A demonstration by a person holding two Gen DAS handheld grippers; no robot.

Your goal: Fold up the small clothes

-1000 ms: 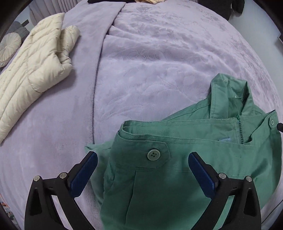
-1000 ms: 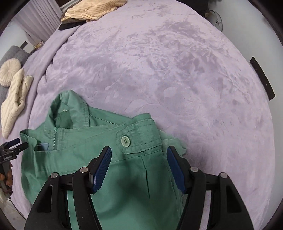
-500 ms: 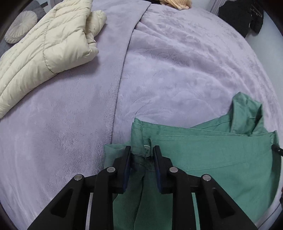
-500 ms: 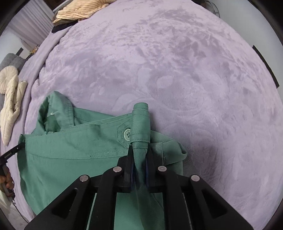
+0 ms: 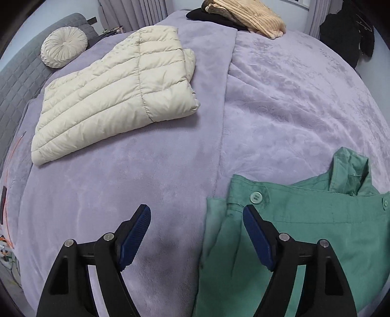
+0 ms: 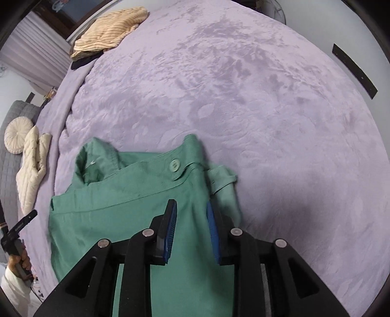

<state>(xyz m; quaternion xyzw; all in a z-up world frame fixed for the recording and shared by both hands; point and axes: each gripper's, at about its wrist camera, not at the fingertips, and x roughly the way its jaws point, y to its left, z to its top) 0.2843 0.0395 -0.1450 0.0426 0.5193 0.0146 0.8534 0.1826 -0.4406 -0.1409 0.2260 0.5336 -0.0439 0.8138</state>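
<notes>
A green garment (image 5: 304, 234) with buttons lies folded on the lilac bedspread (image 5: 280, 102). It also shows in the right wrist view (image 6: 136, 195). My left gripper (image 5: 196, 214) is open and empty, just left of the garment's left edge; its right finger stands over the cloth. My right gripper (image 6: 191, 207) is open, with its jaws a little apart, over the garment's right part below the button (image 6: 174, 165). The cloth lies flat between the fingers, not pinched.
A cream puffer jacket (image 5: 117, 95) lies folded at the far left of the bed, a round cushion (image 5: 63, 46) behind it. A tan ribbed garment (image 5: 243, 17) sits at the far edge. The other hand and gripper show at the left (image 6: 17, 234).
Both grippers were shut on the garment's waistband half a second ago and have let go. The left one opened wide and moved left; the right one opened a little. The waistband lies flat.
</notes>
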